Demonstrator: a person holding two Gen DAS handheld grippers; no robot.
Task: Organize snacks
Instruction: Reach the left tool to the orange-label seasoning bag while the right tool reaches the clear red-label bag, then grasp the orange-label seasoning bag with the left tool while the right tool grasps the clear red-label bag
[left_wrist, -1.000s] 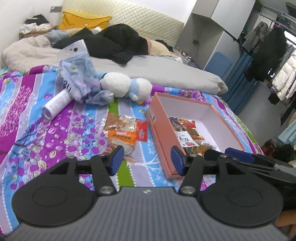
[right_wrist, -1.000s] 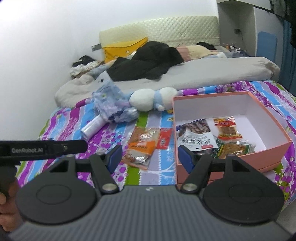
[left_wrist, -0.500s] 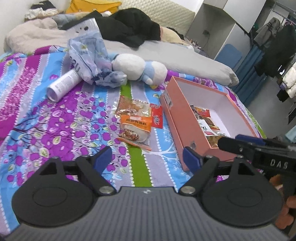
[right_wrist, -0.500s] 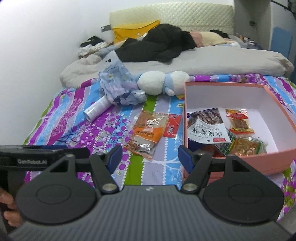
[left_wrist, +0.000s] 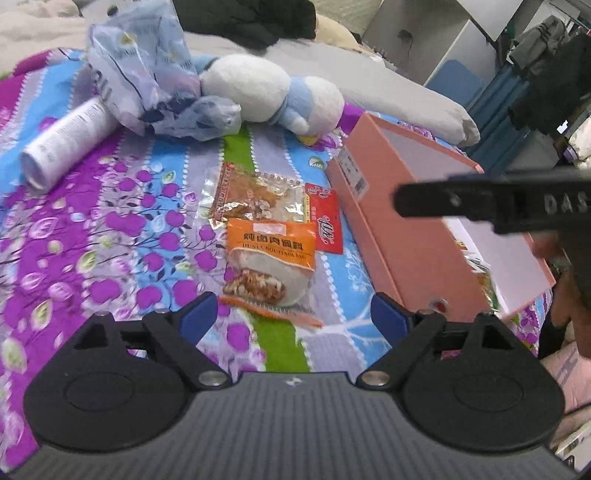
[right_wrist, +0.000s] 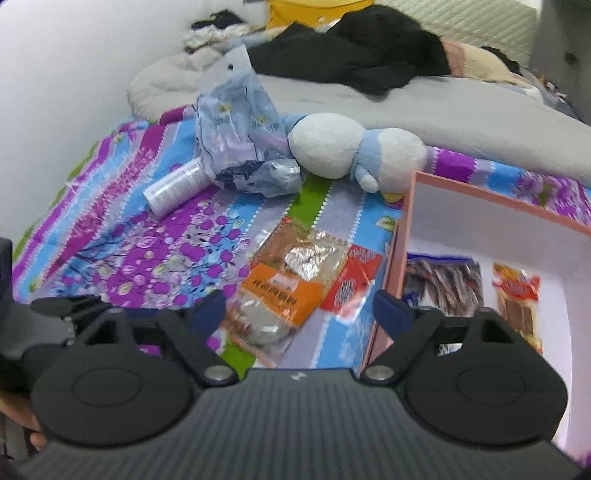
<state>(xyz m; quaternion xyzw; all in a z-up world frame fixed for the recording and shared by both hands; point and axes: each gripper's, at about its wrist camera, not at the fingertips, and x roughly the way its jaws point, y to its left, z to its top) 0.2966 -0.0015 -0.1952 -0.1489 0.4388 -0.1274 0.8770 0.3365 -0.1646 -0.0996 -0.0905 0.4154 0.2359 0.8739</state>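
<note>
An orange snack packet lies on the floral bedspread, over a clear foil packet and beside a small red packet. They lie left of an open pink box that holds several snack packets. My left gripper is open and empty, low over the orange packet's near end. My right gripper is open and empty, above the same packets beside the box wall. The right gripper's body crosses the left wrist view over the box.
A white and blue plush toy, a crumpled plastic bag and a white tube lie further back on the bed. Grey bedding and dark clothes lie behind. The box's left wall stands close to the packets.
Both grippers have moved forward and down toward the loose packets left of the box. The left gripper's fingers have opened wider. Nothing has been picked up.
</note>
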